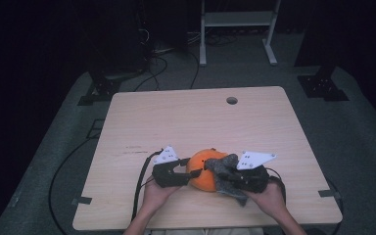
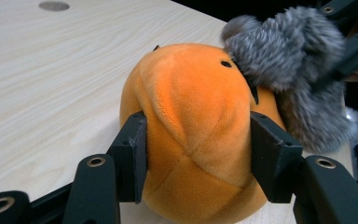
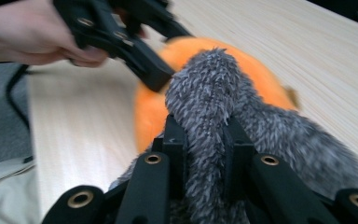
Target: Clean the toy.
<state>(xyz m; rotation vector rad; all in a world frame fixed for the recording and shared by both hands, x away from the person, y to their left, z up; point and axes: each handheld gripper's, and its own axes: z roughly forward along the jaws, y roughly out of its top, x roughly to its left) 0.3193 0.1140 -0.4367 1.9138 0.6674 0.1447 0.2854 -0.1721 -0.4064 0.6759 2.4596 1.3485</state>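
Steadying an orange plush toy (image 2: 196,130) near the table (image 1: 176,117)'s front edge between left gripper (image 2: 198,158) jaws while right gripper (image 3: 205,154) pinches its grey fuzzy piece (image 3: 214,107), risking a slip from the soft sides.

I see an orange plush toy (image 2: 196,135) with small black dots and marks on its face. The fuzzy cloth (image 3: 214,107) against it is grey, its pile flecked light and dark. My two grippers, left (image 2: 198,156) and right (image 3: 204,140), are black with brass-coloured rivets, each topped by a pale grey plate. The table (image 1: 176,117) is light wood grain. The floor (image 1: 357,137) is grey carpet.
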